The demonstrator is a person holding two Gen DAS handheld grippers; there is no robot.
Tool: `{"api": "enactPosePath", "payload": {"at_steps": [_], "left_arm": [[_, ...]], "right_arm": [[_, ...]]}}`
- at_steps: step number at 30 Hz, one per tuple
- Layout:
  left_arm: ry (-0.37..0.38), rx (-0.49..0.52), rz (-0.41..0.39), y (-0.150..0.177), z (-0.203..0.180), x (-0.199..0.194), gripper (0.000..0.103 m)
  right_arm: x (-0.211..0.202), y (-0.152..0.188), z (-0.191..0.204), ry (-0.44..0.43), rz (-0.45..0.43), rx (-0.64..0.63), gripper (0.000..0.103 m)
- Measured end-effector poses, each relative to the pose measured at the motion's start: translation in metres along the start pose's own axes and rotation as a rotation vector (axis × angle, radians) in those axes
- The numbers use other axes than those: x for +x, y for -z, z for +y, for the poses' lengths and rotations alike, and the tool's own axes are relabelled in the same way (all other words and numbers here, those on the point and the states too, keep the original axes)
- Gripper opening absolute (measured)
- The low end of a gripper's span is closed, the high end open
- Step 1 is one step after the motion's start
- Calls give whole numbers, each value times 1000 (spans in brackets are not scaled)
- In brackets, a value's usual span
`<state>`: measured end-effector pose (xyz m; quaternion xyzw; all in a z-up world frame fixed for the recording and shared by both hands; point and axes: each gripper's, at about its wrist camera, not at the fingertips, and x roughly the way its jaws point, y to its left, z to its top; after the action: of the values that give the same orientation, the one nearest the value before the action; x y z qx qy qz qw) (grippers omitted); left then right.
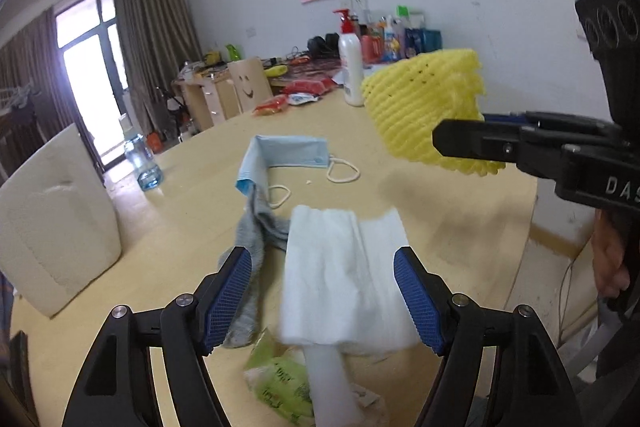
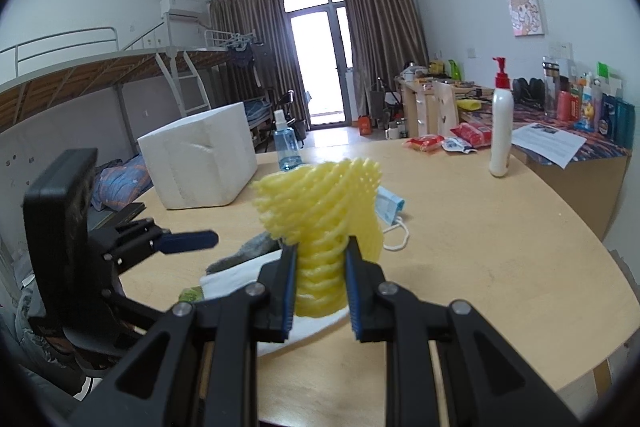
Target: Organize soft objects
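My right gripper (image 2: 321,259) is shut on a yellow foam net sleeve (image 2: 320,211) and holds it above the table; the sleeve also shows in the left wrist view (image 1: 424,107). My left gripper (image 1: 323,267) is open and empty, just above a white folded tissue (image 1: 344,267). A grey sock (image 1: 256,239) lies under its left finger. A blue face mask (image 1: 288,157) lies farther back on the table. A green packet (image 1: 280,383) lies near the front edge, partly under a white strip.
A white foam box (image 2: 200,163) and a blue spray bottle (image 2: 286,143) stand at the table's left. A white pump bottle (image 2: 501,131), red snack packets (image 2: 448,139) and a paper sheet (image 2: 548,143) sit at the back right. The wooden table (image 2: 500,247) edge curves at right.
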<state>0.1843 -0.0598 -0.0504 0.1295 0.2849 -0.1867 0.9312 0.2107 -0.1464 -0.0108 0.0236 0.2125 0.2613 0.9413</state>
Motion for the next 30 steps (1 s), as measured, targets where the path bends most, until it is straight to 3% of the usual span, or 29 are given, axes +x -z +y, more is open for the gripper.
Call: {"api": "enactPosePath", "payload": {"at_steps": [4,5,6,9,11,13,14,19,20,26,30], "left_arm": [[-15,15,48,-1,-6,13,72],[-10,13,59,-1,-6,16,61],[-7,19,74,-1,-8,19,56],[38,27,117,-2,-13,29,51],[47,37,140,-2,-16,36,38],[57,33,164,-3,-17,42,34],[59,27,180,-3,-16,45,25],[75,22,223,-2,-15,58,11],[72,30,230,-3,-16,58,4],[90,17,241,-10,-13,63,2],[91,24,161,-17,-22,42,3]], "right_arm": [[-1,4,-2,-4,0,12,25],[-2,5,-3,-4,1,15,25],[-2,6,-5,-3,2,19,25],[-2,9,-9,0,4,32,25],[-1,10,-12,-1,4,40,25],[-2,11,-14,-4,3,46,25],[-2,11,-15,-6,2,48,25],[-4,10,-18,-5,-4,58,25],[-4,11,-18,-4,-5,59,25],[-7,14,-21,-4,-15,73,25],[-9,14,-21,-8,-20,73,25]]}}
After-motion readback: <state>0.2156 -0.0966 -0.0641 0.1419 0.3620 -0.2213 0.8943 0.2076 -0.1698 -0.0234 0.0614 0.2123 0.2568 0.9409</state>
